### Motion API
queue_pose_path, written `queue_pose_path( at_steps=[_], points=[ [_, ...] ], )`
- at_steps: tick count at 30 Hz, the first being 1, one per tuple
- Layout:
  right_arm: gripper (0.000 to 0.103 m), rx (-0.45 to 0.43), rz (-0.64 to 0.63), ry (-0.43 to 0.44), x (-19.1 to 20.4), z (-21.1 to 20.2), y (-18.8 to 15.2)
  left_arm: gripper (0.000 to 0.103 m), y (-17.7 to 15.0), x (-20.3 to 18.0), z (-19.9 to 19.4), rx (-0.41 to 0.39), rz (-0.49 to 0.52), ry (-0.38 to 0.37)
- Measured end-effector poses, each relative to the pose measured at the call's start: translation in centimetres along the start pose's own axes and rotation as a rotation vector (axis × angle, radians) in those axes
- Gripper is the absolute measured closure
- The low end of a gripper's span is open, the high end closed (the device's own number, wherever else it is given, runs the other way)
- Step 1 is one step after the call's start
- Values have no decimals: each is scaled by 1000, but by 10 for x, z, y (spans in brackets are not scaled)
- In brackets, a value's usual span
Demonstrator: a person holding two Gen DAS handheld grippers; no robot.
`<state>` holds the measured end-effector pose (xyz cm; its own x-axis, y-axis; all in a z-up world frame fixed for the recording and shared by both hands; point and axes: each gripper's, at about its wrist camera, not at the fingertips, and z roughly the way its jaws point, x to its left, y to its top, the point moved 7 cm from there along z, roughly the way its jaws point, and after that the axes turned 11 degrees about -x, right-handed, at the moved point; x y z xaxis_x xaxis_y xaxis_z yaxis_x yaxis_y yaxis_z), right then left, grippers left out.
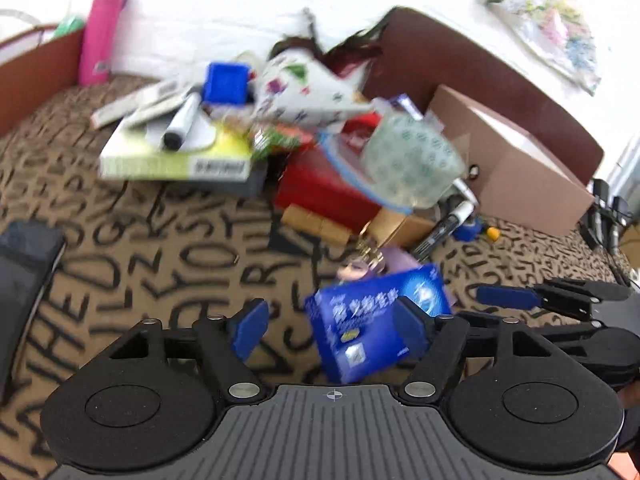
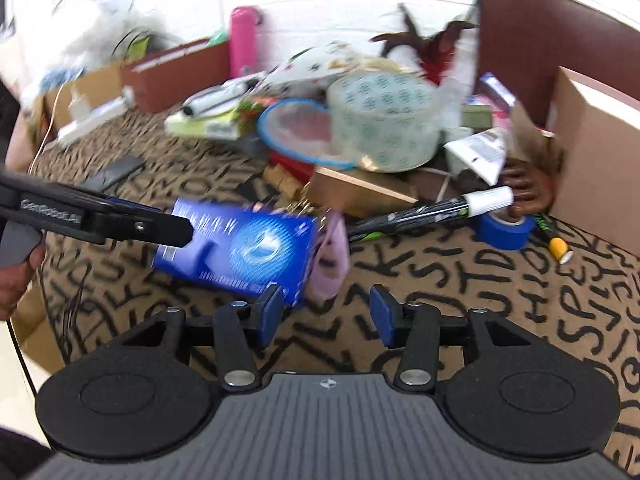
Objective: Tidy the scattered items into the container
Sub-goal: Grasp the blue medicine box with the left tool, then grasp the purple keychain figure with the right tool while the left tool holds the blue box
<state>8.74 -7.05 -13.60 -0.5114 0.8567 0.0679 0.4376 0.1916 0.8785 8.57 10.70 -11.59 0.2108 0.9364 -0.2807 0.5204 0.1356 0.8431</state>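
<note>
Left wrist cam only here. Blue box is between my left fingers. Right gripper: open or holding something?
Observer: The right gripper is open, nothing between its fingers, only patterned cloth below.
Operator: Anything hidden behind the clear tape roll?
Observer: Yes, a crumpled white tube lies just right of it.
Operator: And near the blue tape?
Observer: A brown finger-shaped object sits right behind it; I cannot tell if they touch.
</note>
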Motion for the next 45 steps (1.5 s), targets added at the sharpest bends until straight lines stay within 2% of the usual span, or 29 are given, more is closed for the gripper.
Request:
queue_pose_path(
  at_steps=[4,7,9,11,12,13,14,18,20,21,22,28,29,31,32,33,34,40,45],
  points=[
    [50,-22,-3,17,2,2,8,14,15,-17,6,-43,64,-103],
    [50,-2,-17,-8,2,5,5,14,15,-32,20,-10,112,-158],
    [50,12,7,-37,-4,5,2,17,4,-41,30,46,172,-165],
    [50,29,36,-73,-11,3,-2,25,-10,-46,36,97,245,-153],
    [50,34,50,-92,-16,2,-4,33,-16,-48,36,105,278,-142],
    [50,39,62,-106,-21,0,-6,50,-20,-50,33,96,309,-130],
    [50,43,78,-117,-26,-2,-7,56,-22,-52,30,95,330,-120],
    [50,38,111,-125,-34,-4,-8,70,-26,-38,21,130,214,-93],
    [50,23,102,-123,-32,-3,-6,70,-28,-31,12,142,161,-89],
    [50,18,100,-120,-30,-3,-5,66,-31,-28,8,149,141,-90],
    [50,16,99,-114,-29,-2,-4,52,-33,-26,5,154,125,-92],
    [53,15,106,-72,-18,12,2,22,-40,-39,7,159,128,-89],
    [55,12,110,-63,-16,14,4,21,-42,-43,10,161,136,-89],
    [59,10,110,-50,-13,20,5,23,-50,-51,16,172,188,-84],
    [65,18,112,-47,-13,24,5,25,-53,-55,18,164,233,-64],
    [70,34,119,-40,-14,28,2,38,-55,-58,19,154,283,-34],
    [82,53,131,-29,-14,32,-1,46,-56,-60,19,146,318,-9],
    [89,29,137,-36,-21,7,-1,46,-52,-50,12,160,235,22],
    [90,4,158,-147,-58,-50,-10,46,-50,-40,4,166,173,42]
  ],
)
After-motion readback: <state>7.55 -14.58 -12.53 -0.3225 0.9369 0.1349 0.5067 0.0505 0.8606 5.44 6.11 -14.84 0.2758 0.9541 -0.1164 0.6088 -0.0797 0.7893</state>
